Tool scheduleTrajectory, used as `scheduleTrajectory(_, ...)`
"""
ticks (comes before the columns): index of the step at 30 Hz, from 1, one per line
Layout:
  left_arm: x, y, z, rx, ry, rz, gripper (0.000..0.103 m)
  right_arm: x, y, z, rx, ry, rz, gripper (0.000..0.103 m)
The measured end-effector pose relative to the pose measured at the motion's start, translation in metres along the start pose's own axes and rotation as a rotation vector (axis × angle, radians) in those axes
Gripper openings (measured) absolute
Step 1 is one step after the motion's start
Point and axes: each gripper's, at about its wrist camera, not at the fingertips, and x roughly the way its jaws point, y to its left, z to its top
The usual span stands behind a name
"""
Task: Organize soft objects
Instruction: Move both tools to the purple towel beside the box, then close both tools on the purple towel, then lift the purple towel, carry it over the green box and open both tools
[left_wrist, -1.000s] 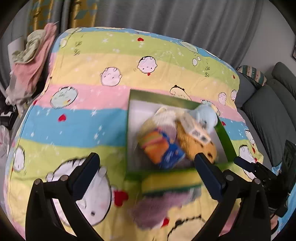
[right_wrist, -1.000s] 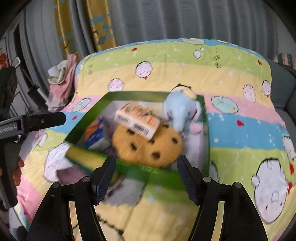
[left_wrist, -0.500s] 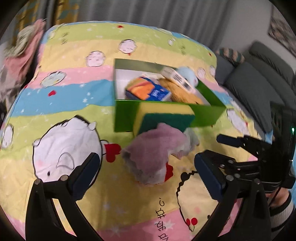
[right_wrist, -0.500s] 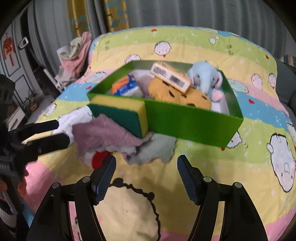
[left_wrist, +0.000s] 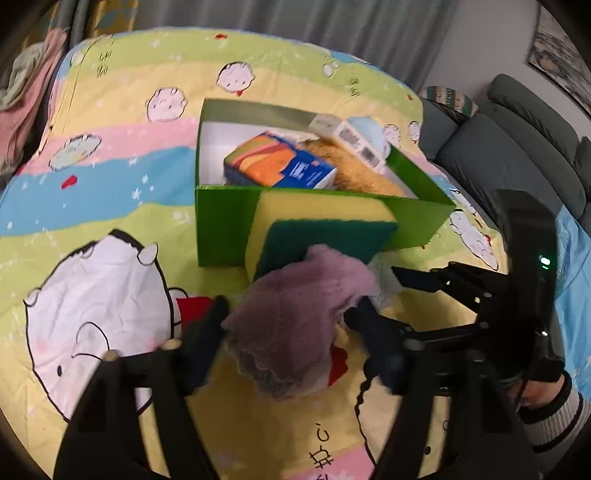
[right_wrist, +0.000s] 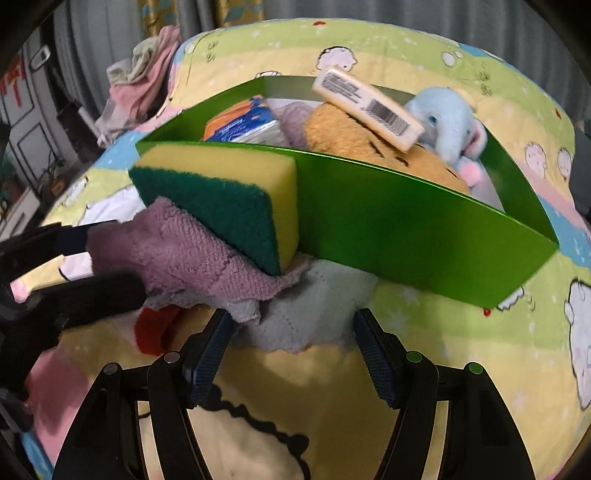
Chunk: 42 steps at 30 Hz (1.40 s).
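Note:
A green box (left_wrist: 229, 221) (right_wrist: 406, 221) stands on the bed and holds a blue elephant plush (right_wrist: 447, 122), a cookie cushion (right_wrist: 343, 136), an orange-blue pack (left_wrist: 280, 166) and a boxed bar (right_wrist: 369, 107). A yellow-green sponge (left_wrist: 325, 229) (right_wrist: 221, 188) leans on its front wall, on a purple cloth (left_wrist: 295, 317) (right_wrist: 192, 258) and a grey cloth (right_wrist: 306, 317). My left gripper (left_wrist: 291, 317) is open with its fingers either side of the purple cloth. My right gripper (right_wrist: 291, 325) is open at the grey cloth's edges.
The cartoon-print quilt (left_wrist: 92, 184) covers the bed. A pile of pink and pale clothes (right_wrist: 144, 81) lies at the far left corner. A grey sofa (left_wrist: 517, 147) stands to the right of the bed. Curtains hang behind.
Both grippers have dropped low and moved in toward the cloths in front of the box. The left fingers have narrowed around the purple cloth; the right fingers now flank the grey cloth.

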Motion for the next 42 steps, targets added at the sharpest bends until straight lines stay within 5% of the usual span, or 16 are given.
scheduleTrajectory(3, 0.002, 0.005, -0.001, -0.03, 0.0, -0.005, 0.05, -0.003, 0.004, 0.001, -0.031, -0.017, -0.001, 0.064)
scheduleTrajectory(5, 0.0, 0.005, -0.001, -0.036, -0.015, -0.008, 0.041, -0.005, 0.005, 0.002, -0.042, -0.03, 0.008, 0.043)
scheduleTrajectory(10, -0.005, 0.005, -0.003, -0.05, -0.022, -0.035, 0.02, -0.006, 0.005, 0.002, -0.025, -0.025, 0.064, 0.011)
scheduleTrajectory(19, -0.038, -0.005, -0.004, -0.068, -0.063, -0.123, 0.011, -0.055, -0.002, -0.009, 0.086, -0.119, 0.181, 0.002)
scheduleTrajectory(25, -0.037, -0.007, -0.008, -0.081, -0.049, -0.137, 0.011, -0.058, 0.003, -0.013, 0.089, -0.075, 0.073, 0.001)
scheduleTrajectory(27, -0.035, -0.002, -0.008, -0.105, -0.042, -0.152, 0.011, -0.047, 0.001, -0.011, 0.084, -0.042, 0.033, 0.009)
scheduleTrajectory(29, -0.033, 0.001, -0.008, -0.115, -0.037, -0.152, 0.011, -0.04, -0.002, -0.01, 0.072, -0.032, 0.014, 0.041)
scheduleTrajectory(31, -0.031, 0.002, -0.008, -0.122, -0.028, -0.152, 0.011, -0.033, -0.007, -0.008, 0.09, -0.032, -0.005, 0.055)
scheduleTrajectory(37, -0.021, 0.004, -0.009, -0.132, -0.005, -0.164, 0.011, 0.005, -0.022, 0.007, 0.103, 0.03, 0.008, 0.059)
scheduleTrajectory(39, -0.02, 0.006, -0.01, -0.14, -0.005, -0.177, 0.011, 0.006, -0.016, 0.01, 0.06, 0.012, 0.042, 0.032)
scheduleTrajectory(40, -0.02, 0.007, -0.01, -0.148, -0.005, -0.184, 0.011, 0.006, -0.013, 0.011, 0.046, 0.016, 0.08, 0.004)
scheduleTrajectory(42, -0.018, 0.009, -0.01, -0.16, -0.003, -0.19, 0.011, 0.005, -0.002, 0.012, -0.003, 0.005, 0.046, 0.004)
